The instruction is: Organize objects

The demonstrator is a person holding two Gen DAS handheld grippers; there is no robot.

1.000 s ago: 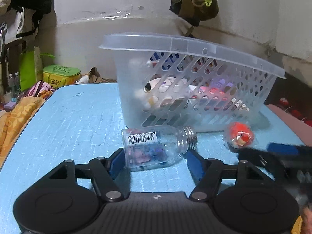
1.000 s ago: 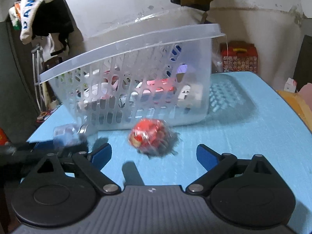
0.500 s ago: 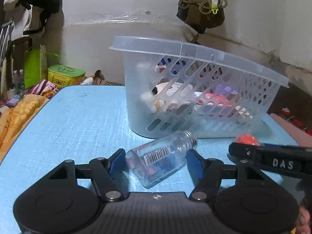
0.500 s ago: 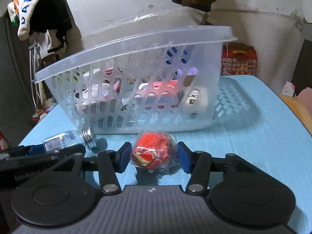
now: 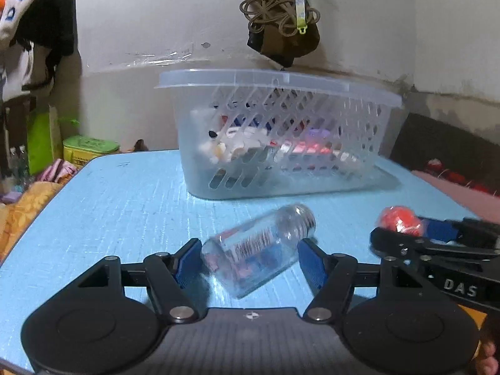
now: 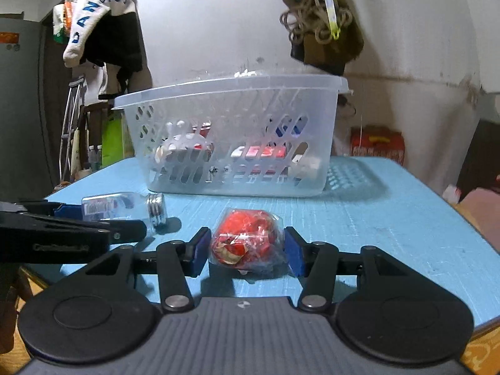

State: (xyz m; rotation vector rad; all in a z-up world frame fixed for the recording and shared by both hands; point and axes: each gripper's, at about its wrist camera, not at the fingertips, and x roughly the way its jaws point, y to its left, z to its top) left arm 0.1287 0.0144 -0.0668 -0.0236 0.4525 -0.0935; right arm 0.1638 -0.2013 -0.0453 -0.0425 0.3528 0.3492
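Note:
My left gripper (image 5: 248, 262) is shut on a clear glass bottle (image 5: 259, 253) with a barcode label and a silver threaded neck, held tilted above the blue table (image 5: 125, 200). My right gripper (image 6: 247, 251) is shut on a red snack in clear wrap (image 6: 247, 240), also above the table. Each gripper shows in the other's view: the right one with the red snack (image 5: 400, 223), the left one with the bottle (image 6: 122, 207). A translucent slotted basket (image 5: 281, 143) holding several packets stands behind both, and also shows in the right wrist view (image 6: 231, 137).
Bags and cords hang on the wall above the basket (image 5: 281, 28). A green box (image 5: 90, 148) and a yellow cloth (image 5: 22, 209) lie off the table's left side. A red box (image 6: 378, 143) sits beyond the table's far right edge.
Both grippers closed on their objects and pulled back and up from the basket. The bottle went from lying on the table to tilted in my left gripper.

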